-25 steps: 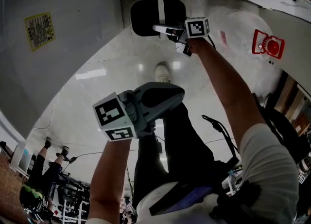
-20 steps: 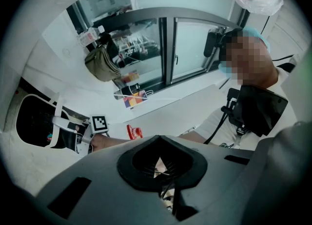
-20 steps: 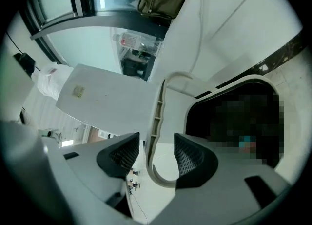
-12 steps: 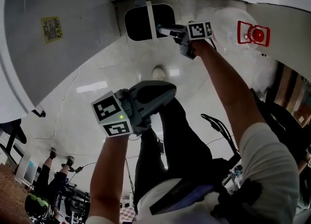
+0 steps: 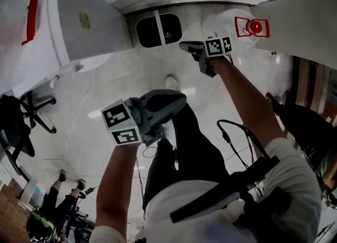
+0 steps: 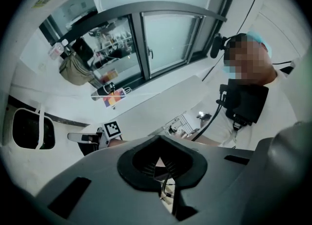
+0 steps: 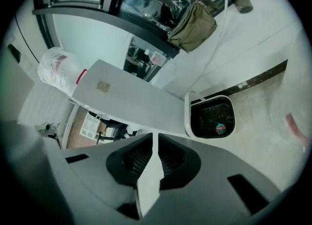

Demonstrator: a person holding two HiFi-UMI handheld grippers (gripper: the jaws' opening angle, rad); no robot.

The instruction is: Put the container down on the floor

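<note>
The container point(image 5: 158, 29) is a white-rimmed bin with a dark inside, standing on the pale floor against the wall; it also shows in the right gripper view point(image 7: 212, 119) and at the left edge of the left gripper view point(image 6: 30, 129). My right gripper point(image 5: 190, 48) hangs just right of it, apart from its rim. Its jaws are closing, a thin slit is left between them point(image 7: 155, 146), and nothing is held. My left gripper point(image 5: 176, 99) is nearer me over my legs, its jaws together and empty point(image 6: 158, 163).
A white table top point(image 5: 84, 26) overhangs the floor left of the container. A red sign point(image 5: 251, 27) marks the wall at the right. An office chair point(image 5: 21, 126) stands at the left, cables point(image 5: 237, 131) trail on the floor, and my shoe point(image 5: 171, 83) is below the container.
My right gripper has come away from the container's rim and drawn back to the right, its jaws narrowing. The container stays on the floor. My left gripper has barely moved.
</note>
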